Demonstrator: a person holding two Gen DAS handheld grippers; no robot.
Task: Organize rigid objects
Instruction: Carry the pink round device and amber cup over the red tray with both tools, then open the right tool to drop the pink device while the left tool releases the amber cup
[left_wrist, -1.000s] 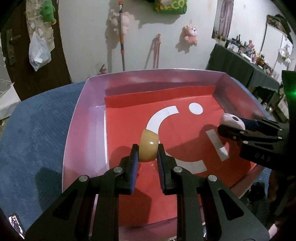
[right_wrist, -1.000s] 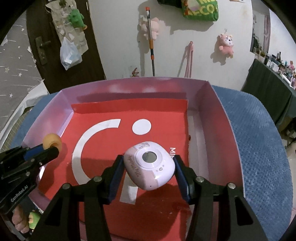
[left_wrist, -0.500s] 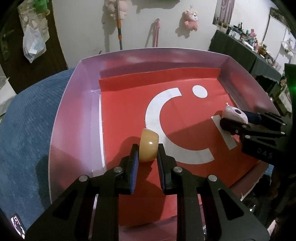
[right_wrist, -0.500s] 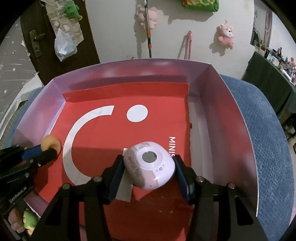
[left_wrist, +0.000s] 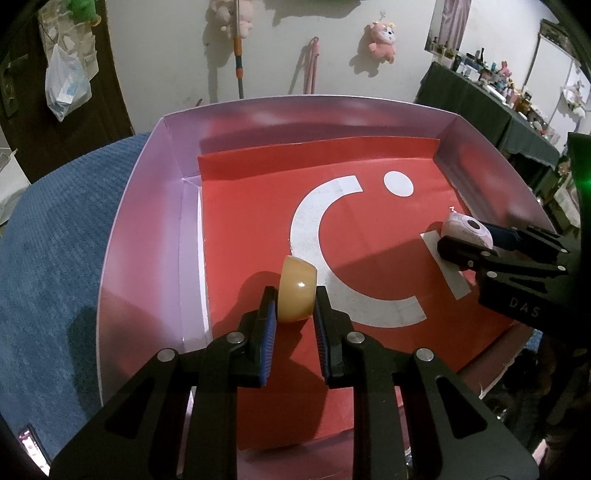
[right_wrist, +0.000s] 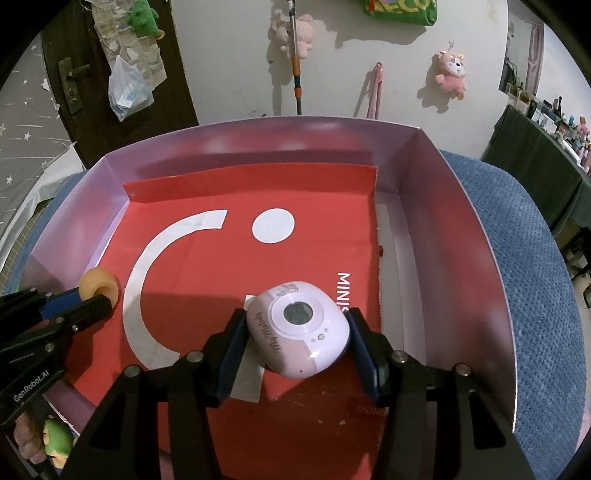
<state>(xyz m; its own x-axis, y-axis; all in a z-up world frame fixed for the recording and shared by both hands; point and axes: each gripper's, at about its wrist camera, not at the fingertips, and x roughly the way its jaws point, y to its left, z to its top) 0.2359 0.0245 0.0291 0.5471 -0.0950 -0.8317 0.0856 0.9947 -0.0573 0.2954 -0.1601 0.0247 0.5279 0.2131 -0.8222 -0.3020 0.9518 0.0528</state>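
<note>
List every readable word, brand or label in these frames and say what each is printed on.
"GenRobot.AI": left gripper body.
"DAS": right gripper body, cut off.
"MINIS": red liner, partly hidden.
"OSINIM": liner's front edge, upside down.
"ECO": green bag on the wall, cropped.
Script on the pink device: unreadable.

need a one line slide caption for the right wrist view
Right gripper clamps a pink handheld gadget over the red-lined box while the left gripper holds a tan wheel.

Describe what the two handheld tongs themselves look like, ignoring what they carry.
Both tongs, left and right, are matte black frames with triangular cutouts and silver bolt heads. The fingers carry ribbed blue pads inside. White lettering shows on their sides: "GenRobot.AI" on the left, "DAS" on the right. No cables or sleeves are visible.
</note>
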